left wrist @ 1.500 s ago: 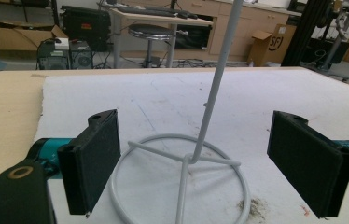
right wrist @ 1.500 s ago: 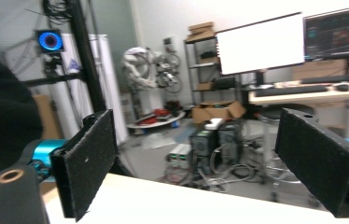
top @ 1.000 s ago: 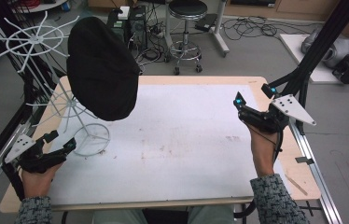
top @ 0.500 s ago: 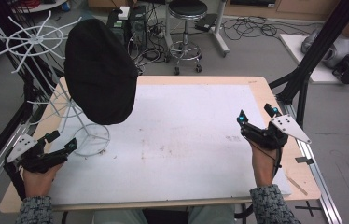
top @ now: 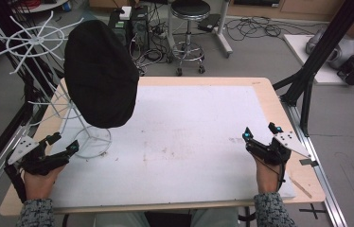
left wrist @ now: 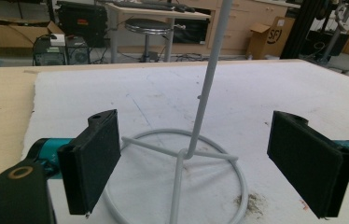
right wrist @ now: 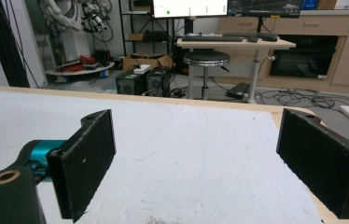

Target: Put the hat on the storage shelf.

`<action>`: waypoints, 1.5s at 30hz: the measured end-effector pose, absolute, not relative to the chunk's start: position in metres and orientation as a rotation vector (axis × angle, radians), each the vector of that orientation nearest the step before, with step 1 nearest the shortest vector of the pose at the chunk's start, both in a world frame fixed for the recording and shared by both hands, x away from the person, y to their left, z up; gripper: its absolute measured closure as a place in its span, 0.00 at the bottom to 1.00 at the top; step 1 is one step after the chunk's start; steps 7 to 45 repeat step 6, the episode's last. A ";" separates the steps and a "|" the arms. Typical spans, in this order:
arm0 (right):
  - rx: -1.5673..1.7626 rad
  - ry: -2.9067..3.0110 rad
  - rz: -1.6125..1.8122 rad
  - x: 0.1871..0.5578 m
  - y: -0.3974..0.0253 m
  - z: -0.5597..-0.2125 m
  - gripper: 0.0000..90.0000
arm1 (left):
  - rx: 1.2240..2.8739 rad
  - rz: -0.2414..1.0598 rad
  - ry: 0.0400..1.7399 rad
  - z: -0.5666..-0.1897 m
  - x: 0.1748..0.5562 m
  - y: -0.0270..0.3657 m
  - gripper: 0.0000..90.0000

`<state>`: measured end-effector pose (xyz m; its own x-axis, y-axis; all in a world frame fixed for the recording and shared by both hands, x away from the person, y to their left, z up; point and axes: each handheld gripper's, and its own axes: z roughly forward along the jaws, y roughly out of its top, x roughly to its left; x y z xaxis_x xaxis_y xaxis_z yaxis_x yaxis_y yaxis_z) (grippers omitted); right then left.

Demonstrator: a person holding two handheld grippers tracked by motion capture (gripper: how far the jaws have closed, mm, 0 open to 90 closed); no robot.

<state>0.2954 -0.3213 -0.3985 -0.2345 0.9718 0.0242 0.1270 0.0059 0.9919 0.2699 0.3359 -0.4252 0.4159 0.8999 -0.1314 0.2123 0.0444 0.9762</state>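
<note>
You held the left gripper (top: 60, 144) near the desk's (top: 203, 81) front left corner, jaws spread, empty, facing the base ring of the white wire stand (left wrist: 189, 154). The right gripper (top: 262, 132) sat by the right edge, likewise spread, holding nothing. The black cap (top: 100, 75) hung on the stand above the left edge. It looked soft, light, likely to sag; a pinch at its lower rim seemed best. The stand looked tippy.

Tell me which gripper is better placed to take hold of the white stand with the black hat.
Left. The left gripper is open beside the stand, whose pole rises between its jaws in the left gripper view. The right gripper, also open, is far across the table.
</note>
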 end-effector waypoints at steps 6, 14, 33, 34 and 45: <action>1.177 1.480 1.324 0.294 -0.320 -0.399 0.12 | 1.460 0.714 1.050 -0.425 0.270 0.336 0.19; 1.177 1.480 1.324 0.294 -0.320 -0.399 0.12 | 1.460 0.714 1.050 -0.425 0.270 0.336 0.19; 1.177 1.480 1.324 0.294 -0.320 -0.399 0.12 | 1.460 0.714 1.050 -0.425 0.270 0.336 0.19; 1.177 1.480 1.324 0.294 -0.320 -0.399 0.12 | 1.460 0.714 1.050 -0.425 0.270 0.336 0.19; 1.177 1.480 1.324 0.294 -0.320 -0.399 0.12 | 1.460 0.714 1.050 -0.425 0.270 0.336 0.19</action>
